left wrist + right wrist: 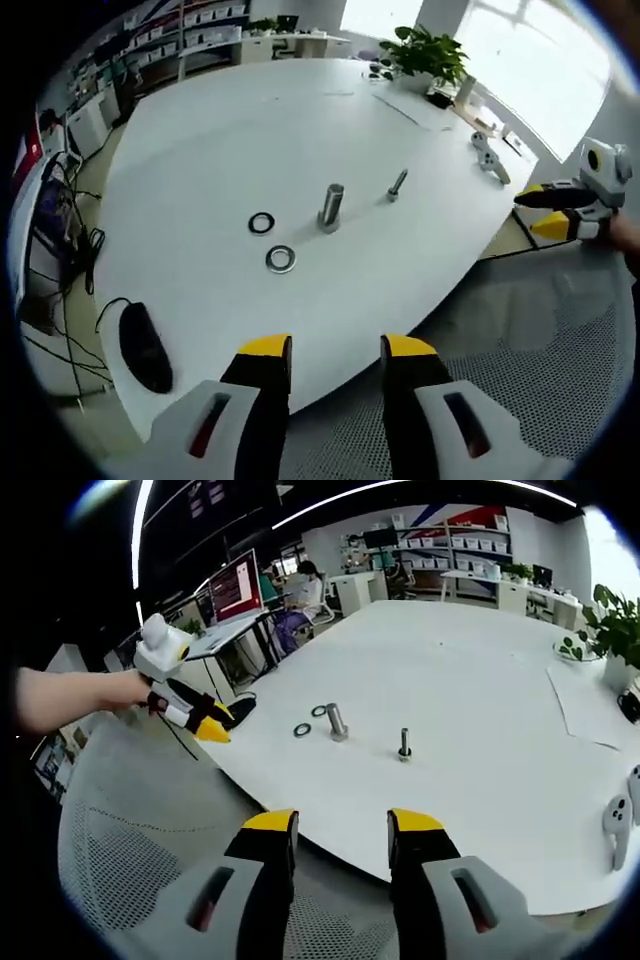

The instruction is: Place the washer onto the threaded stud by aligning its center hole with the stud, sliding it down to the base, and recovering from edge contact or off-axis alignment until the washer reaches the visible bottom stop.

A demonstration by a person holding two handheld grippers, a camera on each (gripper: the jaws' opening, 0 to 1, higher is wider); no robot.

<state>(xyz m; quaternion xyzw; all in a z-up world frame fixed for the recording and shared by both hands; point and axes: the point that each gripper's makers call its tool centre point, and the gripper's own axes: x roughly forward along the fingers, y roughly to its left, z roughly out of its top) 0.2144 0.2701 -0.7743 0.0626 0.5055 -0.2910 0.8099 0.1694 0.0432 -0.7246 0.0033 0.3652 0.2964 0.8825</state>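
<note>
Washer [281, 259] lies flat on the white table [200, 140], at about seven o'clock from the upright threaded stud [331, 207], near it but apart. A second, darker ring [262, 222] lies at the stud's nine o'clock. A small bolt [397, 185] stands at two o'clock. Left gripper [335, 352] and right gripper [342, 826] both hang off the table edge (jaws spread wide, empty).
</note>
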